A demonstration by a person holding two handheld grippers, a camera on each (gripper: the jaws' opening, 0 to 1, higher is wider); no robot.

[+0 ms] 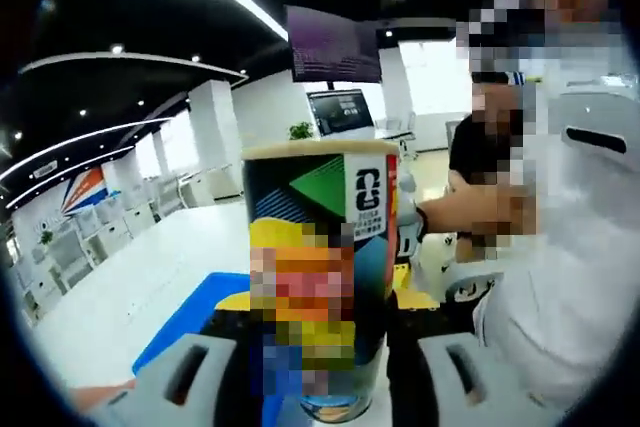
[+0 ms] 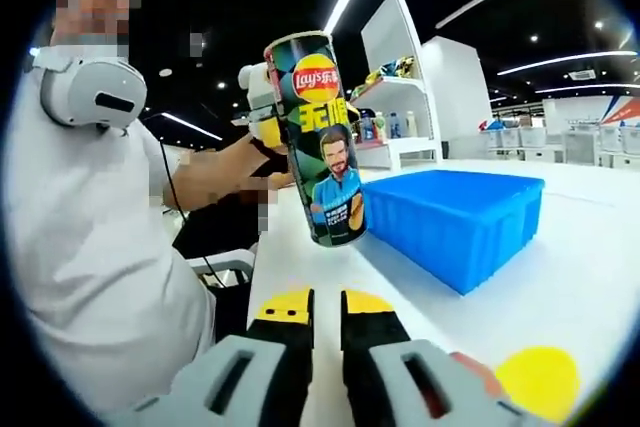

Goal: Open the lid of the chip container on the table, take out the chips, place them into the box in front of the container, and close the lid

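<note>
Clamped on either side of the chip container (image 1: 322,277), the left gripper (image 1: 325,367) has its jaws spread about as wide as the can's body and seemingly pressed to its lower half; in the left gripper view the can rises upright between them, its top rim showing and the lid apparently already off, though I cannot be sure. In the right gripper view the right gripper (image 2: 327,332) has its jaws drawn together, yellow-tipped pads nearly touching, with nothing between them. Beyond those closed tips the can stands tilted slightly at the near corner of the blue box (image 2: 455,222), just beside it on the white table (image 2: 590,277), with the other gripper reaching it from behind near its top. A yellow disc (image 2: 538,379), likely the lid, lies on the table near the right jaws. The step in hand looks like emptying the can: I would keep the left grip firm and low so the can cannot slip, lift it over the box, and tip it slowly so the chips slide in rather than spill.
</note>
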